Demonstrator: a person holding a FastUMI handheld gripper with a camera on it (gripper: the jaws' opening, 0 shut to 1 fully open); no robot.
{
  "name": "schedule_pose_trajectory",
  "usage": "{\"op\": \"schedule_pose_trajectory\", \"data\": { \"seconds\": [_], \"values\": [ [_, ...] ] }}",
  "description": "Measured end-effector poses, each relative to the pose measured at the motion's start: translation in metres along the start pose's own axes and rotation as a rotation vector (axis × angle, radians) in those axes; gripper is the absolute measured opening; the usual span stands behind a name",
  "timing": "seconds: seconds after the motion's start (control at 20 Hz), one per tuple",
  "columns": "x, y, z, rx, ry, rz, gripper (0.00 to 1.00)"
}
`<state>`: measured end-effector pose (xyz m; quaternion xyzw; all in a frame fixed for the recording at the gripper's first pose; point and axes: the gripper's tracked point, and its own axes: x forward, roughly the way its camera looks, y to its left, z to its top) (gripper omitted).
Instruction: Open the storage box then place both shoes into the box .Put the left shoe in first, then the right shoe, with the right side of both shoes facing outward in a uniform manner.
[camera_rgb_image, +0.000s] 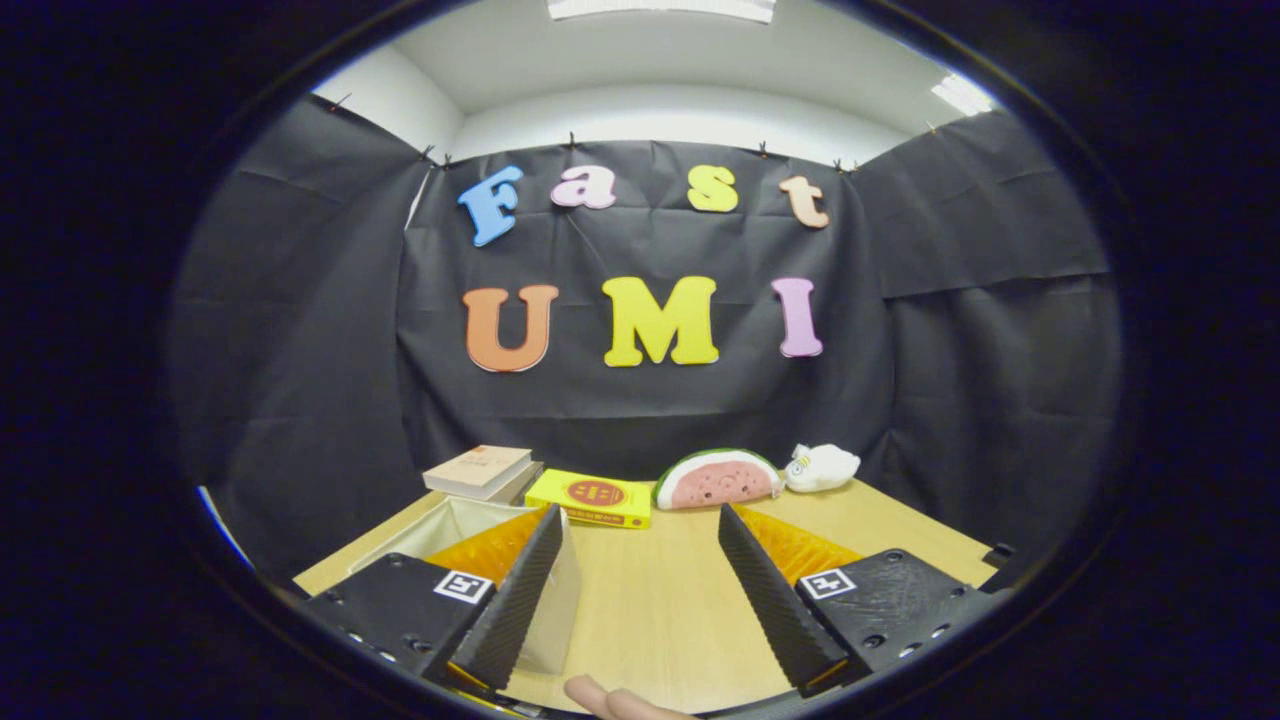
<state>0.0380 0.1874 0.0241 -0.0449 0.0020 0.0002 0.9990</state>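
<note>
Storage box standing on the wooden surface just behind and beside the left finger, pale and translucent, its near corner and one wall rising past the finger's inner edge; lid state not clear from here. No shoes to be made out.

Hand-held gripper released, fingers spread wide apart with bare wood between them, nothing held. Left finger overlapping the box wall; contact or a gap, cannot tell. Right finger over open wood, apart from everything.

Fingertips of a person's hand at the very near edge of the surface, between the two fingers and below them.

Beyond the fingers, toward the far edge of the surface: a yellow flat box lying just ahead of the gap between the fingers. Left of it, behind the storage box, a closed book lying flat. Right of the yellow box, a plush watermelon slice, cut face toward the camera. Just beside that, farther right, a small white plush toy, near or touching the watermelon.

Black cloth wall behind and to both sides.
</note>
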Motion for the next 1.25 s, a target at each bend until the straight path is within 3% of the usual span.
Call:
{"op": "schedule_pose_trajectory", "data": {
  "seconds": [0.5, 1.25],
  "values": [
    [-0.016, -0.018, 0.025, -0.026, -0.136, -0.048, 0.95],
    [-0.038, -0.027, -0.016, -0.105, -0.096, -0.056, 0.95]
  ]
}}
